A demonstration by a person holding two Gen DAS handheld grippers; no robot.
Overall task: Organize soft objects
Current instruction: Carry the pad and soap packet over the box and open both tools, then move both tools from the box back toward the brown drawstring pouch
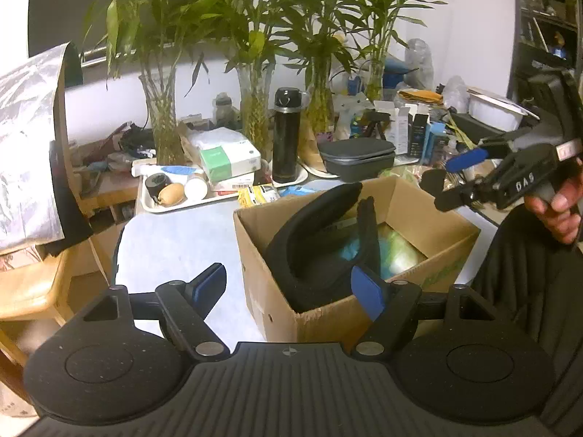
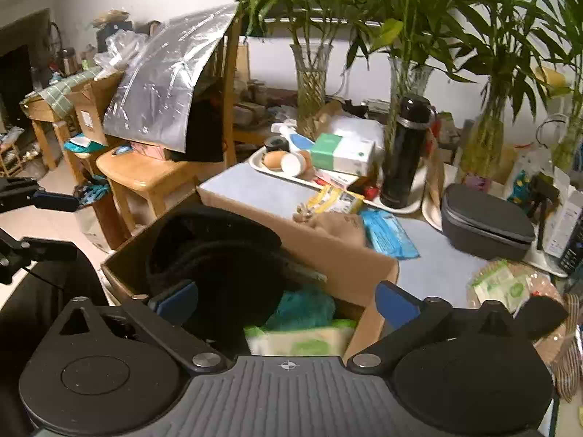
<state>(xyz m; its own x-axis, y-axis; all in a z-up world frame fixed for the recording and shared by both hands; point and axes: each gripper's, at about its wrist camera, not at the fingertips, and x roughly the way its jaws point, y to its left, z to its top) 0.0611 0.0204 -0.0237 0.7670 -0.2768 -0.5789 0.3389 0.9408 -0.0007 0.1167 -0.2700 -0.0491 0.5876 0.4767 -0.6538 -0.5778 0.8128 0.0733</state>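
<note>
Presently, findings as follows:
Left gripper (image 1: 288, 287): released, jaws spread wide, nothing between them; poised above the near-left corner of the cardboard box (image 1: 328, 313)
Right gripper (image 2: 286, 300): released, jaws spread, empty; held over the box's near side, with the black cushion under its left finger
Right gripper, seen from the left wrist view (image 1: 455, 182): held in the person's hand (image 1: 557, 211) beyond the box's far-right corner, blue pads apart
Cardboard box: open-topped, standing on the table (image 1: 175, 240) near its front edge
Black cushion (image 1: 313, 255): soft, curved, inside the box on its left side, one end rising above the rim
Teal soft item (image 2: 306, 307): inside the box, just beside the cushion
Green-and-white soft pack (image 2: 302, 338): inside the box, at the near wall, below the teal item
Blue packet (image 2: 388, 235): on the table, outside the box, just beyond its far wall
Black flask (image 1: 286, 138): upright, behind the box
Grey case (image 1: 357, 158): closed, on the table to the right of the flask
White tray (image 1: 175, 204): behind the box to the left, carrying small items
</note>
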